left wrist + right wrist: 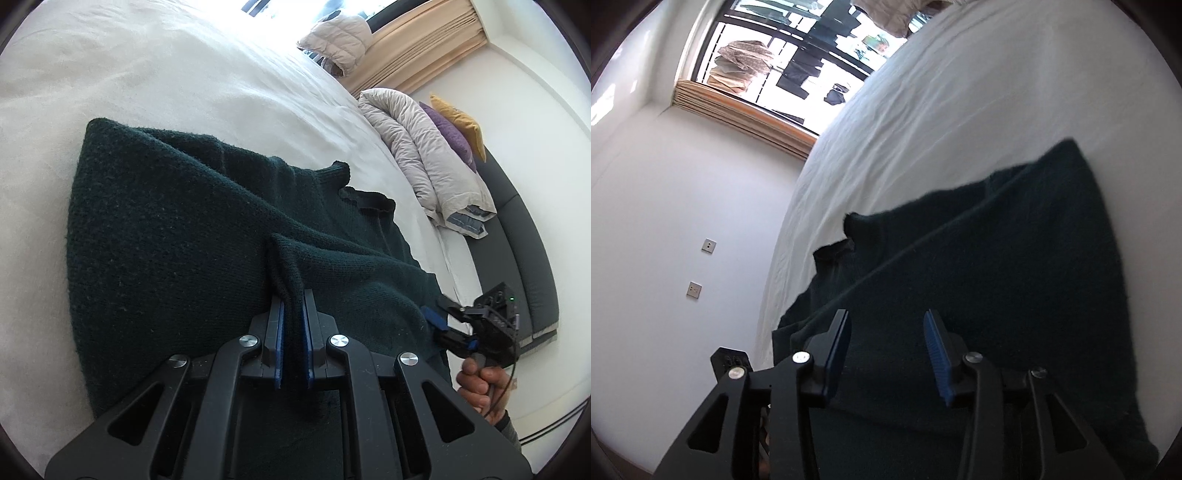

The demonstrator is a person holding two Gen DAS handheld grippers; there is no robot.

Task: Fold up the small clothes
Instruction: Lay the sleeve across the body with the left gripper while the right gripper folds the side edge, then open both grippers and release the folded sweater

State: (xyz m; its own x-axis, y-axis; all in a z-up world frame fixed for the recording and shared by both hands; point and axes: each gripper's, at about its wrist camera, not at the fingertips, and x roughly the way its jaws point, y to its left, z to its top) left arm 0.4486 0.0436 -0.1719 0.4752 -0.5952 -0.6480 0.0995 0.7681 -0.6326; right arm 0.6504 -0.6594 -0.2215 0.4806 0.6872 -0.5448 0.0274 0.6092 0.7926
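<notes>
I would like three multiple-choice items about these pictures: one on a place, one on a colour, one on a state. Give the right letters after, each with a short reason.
1. Where does the sweater lie?
A. on the white bed
B. on the dark sofa
C. on the floor

2. What colour is the sweater?
A. purple
B. dark green
C. beige

3. What is the state of the left claw?
A. open above bare sheet
B. shut on nothing
C. shut on a fold of the sweater

Answers:
1 A: the sweater spreads over the white bed; the sofa stands beside the bed.
2 B: its knit is dark green; purple belongs to a cushion on the sofa.
3 C: the left claw pinches a raised ridge of knit between its blue pads, while the right claw stands open over the sweater.
</notes>
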